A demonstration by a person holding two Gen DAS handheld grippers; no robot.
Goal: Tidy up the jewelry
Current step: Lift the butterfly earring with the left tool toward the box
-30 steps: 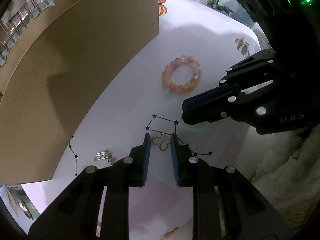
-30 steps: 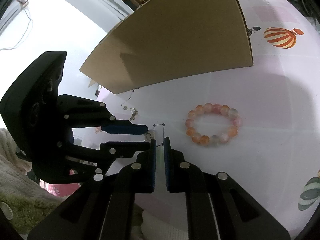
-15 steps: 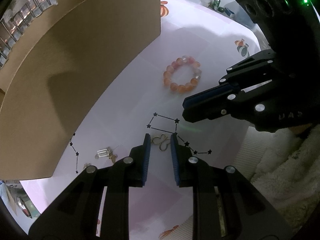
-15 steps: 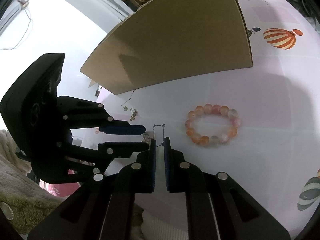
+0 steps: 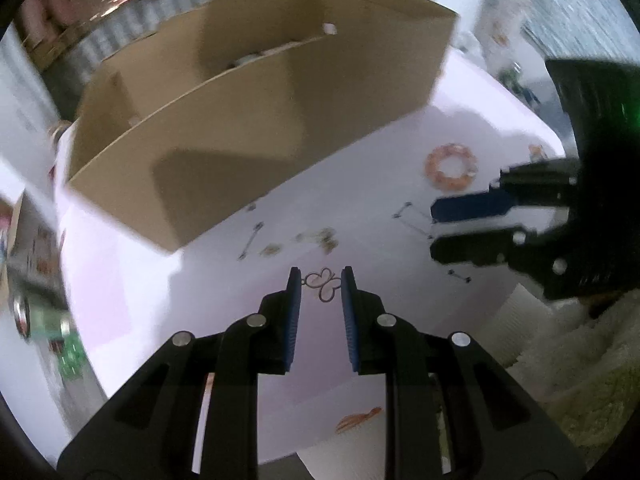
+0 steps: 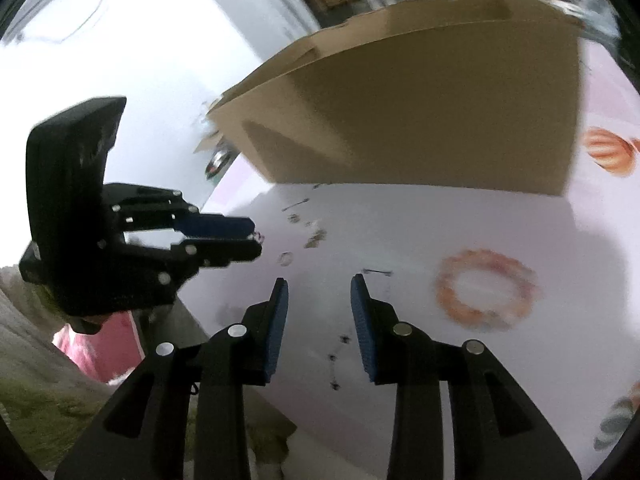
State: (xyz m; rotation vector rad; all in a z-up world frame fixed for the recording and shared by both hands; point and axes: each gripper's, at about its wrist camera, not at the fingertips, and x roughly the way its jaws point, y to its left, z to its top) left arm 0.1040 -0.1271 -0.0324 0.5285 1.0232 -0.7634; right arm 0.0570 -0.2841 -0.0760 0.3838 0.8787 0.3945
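While left fingers (image 5: 320,286) grip a gold charm (image 5: 325,289) and right fingers (image 6: 319,286) open empty — cardboard box (image 5: 256,120) looms ahead.

Your left tool (image 5: 320,288) is black plastic with two long fingers (image 5: 290,316). Each finger has a blue bumpy pad on its inner side. Round silver screws sit on the black arms behind the pads, two on each side. Long slots are cut through the arms farther back. Your right tool (image 6: 319,294) looks just the same: black arms, blue pads, silver screws. Behind its fingers sits a big black box with a small green light.
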